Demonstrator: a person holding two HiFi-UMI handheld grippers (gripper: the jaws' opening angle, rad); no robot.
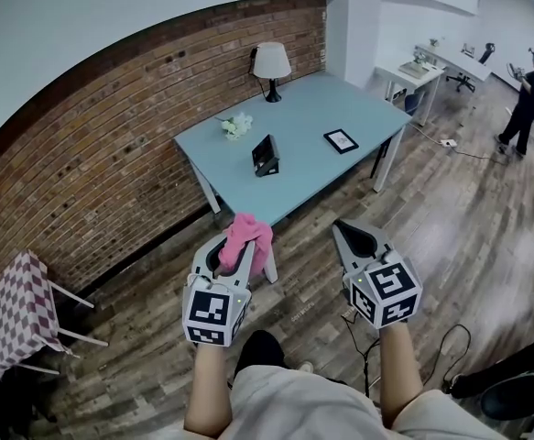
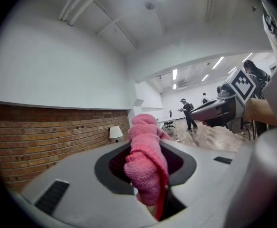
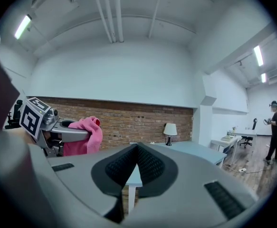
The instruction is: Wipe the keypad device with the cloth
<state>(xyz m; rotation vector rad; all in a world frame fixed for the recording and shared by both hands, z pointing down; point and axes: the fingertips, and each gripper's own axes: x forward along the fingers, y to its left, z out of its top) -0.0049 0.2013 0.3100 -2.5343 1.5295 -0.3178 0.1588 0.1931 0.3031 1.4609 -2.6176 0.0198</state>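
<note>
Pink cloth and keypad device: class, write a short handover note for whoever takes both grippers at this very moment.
Left gripper: shut on the pink cloth, held in the air.
Right gripper: shut, empty.
Keypad device: upright on the blue table, well ahead of both grippers, nothing touching it.
Done: cloth is in hand.
Left: approach the table, perhaps steady the device with the right gripper, then wipe it with the cloth.
</note>
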